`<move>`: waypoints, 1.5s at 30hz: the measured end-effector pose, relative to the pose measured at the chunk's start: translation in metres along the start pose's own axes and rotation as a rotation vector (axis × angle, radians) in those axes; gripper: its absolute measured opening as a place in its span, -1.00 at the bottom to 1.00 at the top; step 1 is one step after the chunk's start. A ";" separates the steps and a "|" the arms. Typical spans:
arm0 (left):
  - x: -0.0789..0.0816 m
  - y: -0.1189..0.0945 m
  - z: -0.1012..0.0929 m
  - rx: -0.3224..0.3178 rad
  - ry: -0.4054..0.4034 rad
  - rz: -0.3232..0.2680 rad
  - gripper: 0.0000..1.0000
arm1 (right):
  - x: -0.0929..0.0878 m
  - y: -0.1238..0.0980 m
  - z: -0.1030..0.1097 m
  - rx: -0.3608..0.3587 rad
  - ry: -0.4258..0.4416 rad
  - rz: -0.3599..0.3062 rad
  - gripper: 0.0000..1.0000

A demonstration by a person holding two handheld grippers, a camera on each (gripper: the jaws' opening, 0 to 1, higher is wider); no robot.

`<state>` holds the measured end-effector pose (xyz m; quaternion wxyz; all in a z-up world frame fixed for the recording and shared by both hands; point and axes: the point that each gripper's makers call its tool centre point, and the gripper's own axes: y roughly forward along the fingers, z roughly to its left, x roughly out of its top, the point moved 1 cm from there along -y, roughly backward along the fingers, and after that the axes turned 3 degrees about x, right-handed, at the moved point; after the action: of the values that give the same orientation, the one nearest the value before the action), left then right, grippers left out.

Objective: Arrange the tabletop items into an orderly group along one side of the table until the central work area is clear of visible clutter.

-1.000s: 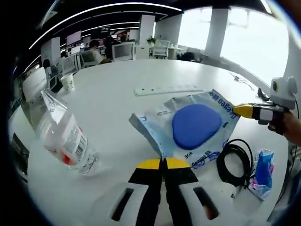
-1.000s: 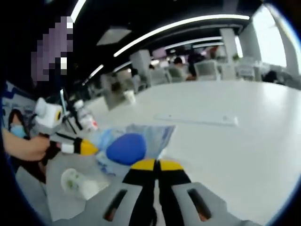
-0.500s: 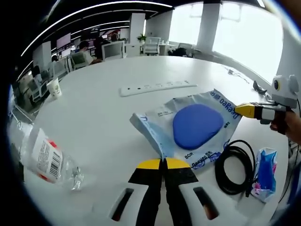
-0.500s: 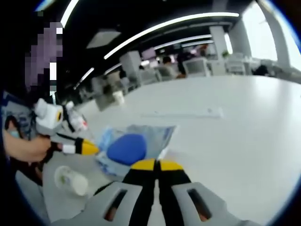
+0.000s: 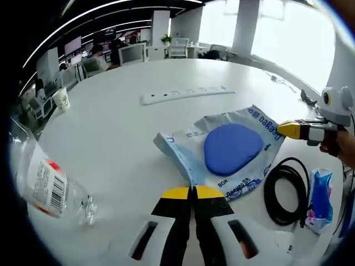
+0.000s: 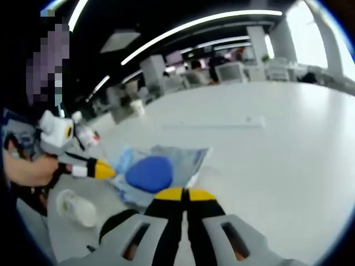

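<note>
Your left hand-held gripper (image 5: 192,192) has its yellow-tipped jaws pressed together on the near corner of the light blue plastic pouch (image 5: 222,149), and your right hand-held gripper (image 6: 180,194) is likewise closed, pinching the opposite edge of that pouch (image 6: 150,173); in the left gripper view the right one (image 5: 288,129) comes in from the right, clamped on the pouch's far edge. Beneath it all, the round white surface (image 5: 127,133) stretches far back. On it, largest first: the pouch with its blue oval pad (image 5: 232,147) in the middle, a clear plastic bottle (image 5: 47,185) lying on its side at the left, a white power strip (image 5: 186,94) beyond the pouch, a coiled black cable (image 5: 285,185) right of the pouch, a small blue packet (image 5: 320,193) just beside the cable, and a paper cup (image 5: 61,100) near the far left edge.
</note>
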<state>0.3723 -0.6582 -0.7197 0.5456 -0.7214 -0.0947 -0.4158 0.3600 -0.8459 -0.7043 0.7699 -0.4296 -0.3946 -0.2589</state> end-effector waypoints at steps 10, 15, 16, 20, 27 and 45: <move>0.000 -0.002 -0.002 0.017 0.011 0.004 -1.00 | -0.010 0.004 -0.006 -0.001 0.020 0.016 -1.00; 0.000 -0.001 -0.001 0.025 -0.016 0.002 -0.99 | -0.012 0.006 -0.009 -0.003 0.024 0.016 -1.00; 0.000 0.000 -0.001 0.029 -0.014 0.003 -0.99 | -0.012 0.007 -0.010 -0.002 0.022 0.018 -1.00; 0.001 0.003 0.001 0.043 -0.004 -0.006 -0.99 | -0.012 0.007 -0.009 -0.005 0.002 0.015 -1.00; -0.001 0.005 0.007 0.051 -0.021 -0.012 -0.94 | -0.015 0.008 -0.012 -0.012 -0.028 0.028 -1.00; 0.001 -0.013 0.021 0.092 -0.136 -0.082 -0.54 | -0.011 -0.003 0.003 -0.013 -0.094 0.033 -0.47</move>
<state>0.3758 -0.6348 -0.7112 0.5530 -0.7177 -0.1799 -0.3831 0.3503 -0.8444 -0.7115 0.7517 -0.4527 -0.4216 -0.2285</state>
